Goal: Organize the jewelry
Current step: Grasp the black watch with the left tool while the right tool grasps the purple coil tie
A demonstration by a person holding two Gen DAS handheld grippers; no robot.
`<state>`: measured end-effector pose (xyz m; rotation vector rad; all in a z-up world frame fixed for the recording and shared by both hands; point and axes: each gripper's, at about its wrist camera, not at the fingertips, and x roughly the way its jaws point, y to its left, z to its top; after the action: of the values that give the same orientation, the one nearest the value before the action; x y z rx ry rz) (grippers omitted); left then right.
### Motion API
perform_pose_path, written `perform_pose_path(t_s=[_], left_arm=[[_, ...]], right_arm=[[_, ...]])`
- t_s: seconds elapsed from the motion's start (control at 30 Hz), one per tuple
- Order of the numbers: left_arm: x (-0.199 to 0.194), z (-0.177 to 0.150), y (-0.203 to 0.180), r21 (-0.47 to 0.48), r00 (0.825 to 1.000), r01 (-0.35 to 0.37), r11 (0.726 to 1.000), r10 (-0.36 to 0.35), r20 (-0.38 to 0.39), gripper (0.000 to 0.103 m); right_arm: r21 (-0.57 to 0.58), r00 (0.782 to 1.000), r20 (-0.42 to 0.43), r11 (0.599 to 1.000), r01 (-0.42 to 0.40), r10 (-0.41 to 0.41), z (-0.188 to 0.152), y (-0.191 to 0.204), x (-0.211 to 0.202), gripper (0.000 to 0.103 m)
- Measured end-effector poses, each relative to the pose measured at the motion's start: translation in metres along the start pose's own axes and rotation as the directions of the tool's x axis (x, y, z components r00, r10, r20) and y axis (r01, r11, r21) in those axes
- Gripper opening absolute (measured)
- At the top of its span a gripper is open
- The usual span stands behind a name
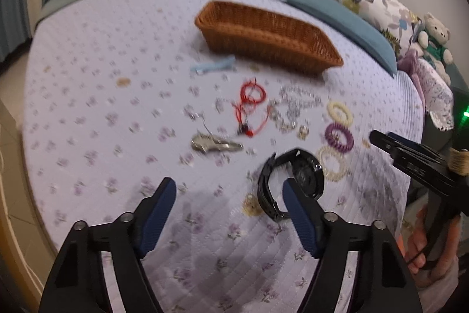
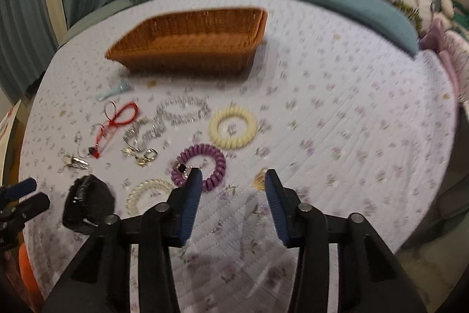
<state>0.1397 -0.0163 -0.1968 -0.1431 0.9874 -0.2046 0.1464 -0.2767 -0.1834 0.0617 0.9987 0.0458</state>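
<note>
Here both open grippers (image 1: pixel 228 187) (image 2: pixel 233 178) hover over, seemingly, scattered jewelry (image 2: pixel 164 122).

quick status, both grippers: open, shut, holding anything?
Left gripper: open, holding nothing, above the bedspread near the black watch.
Right gripper: open, holding nothing, by the purple hair tie.

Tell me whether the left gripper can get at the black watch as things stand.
Probably yes. The left gripper is open and empty, and the black watch lies uncovered on the bedspread beside its right finger; only loose hair ties crowd it.

Left tool (image 1: pixel 228 195) and right tool (image 2: pixel 233 181) angled downward, jaws apart.
</note>
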Motion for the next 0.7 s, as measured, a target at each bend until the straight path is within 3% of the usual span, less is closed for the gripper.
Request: perform_pose_path(t_s=[0.13,0.27,0.37,0.57,0.63,0.7], left_arm=[[0.015,-0.001,-0.004,0.000,0.999,0.009,1.000,-0.009,-0.036,0.062],[0.026,0.000,-0.008,-0.004,0.998,0.018,1.000,-0.018,-0.065,0.058],[0.033,0.001,-0.006,-0.018,0.996,0.032,0.999,-0.034,-0.081,0.056],[0.043,0.006,-0.012,-0.020,0.994,0.049,0.999,-0.050,-0.099,0.037],[0.047,0.007,-0.016,-0.018,0.993,0.054,0.998,-0.055,-0.106,0.026],[0.052,0.009,-0.021,-0.012,0.990,0.069,0.998,-0.070,-0.119,0.014]], right_arm=[[0.031,0.999,-0.033,0.999,-0.024,0.025,0.003,-0.005,0.017,0.048],[0.015,0.999,-0.045,1.000,-0.023,0.023,0.009,-0.002,0.029,0.046],[-0.006,0.998,-0.066,1.000,-0.006,0.006,0.014,0.002,0.039,0.039],[-0.075,0.996,-0.084,0.997,0.027,-0.033,0.019,0.015,0.051,0.025],[-0.102,0.995,-0.087,0.994,0.031,-0.040,0.019,0.020,0.053,0.015],[-0.121,0.996,-0.085,0.992,0.019,-0.029,0.018,0.023,0.052,0.015]])
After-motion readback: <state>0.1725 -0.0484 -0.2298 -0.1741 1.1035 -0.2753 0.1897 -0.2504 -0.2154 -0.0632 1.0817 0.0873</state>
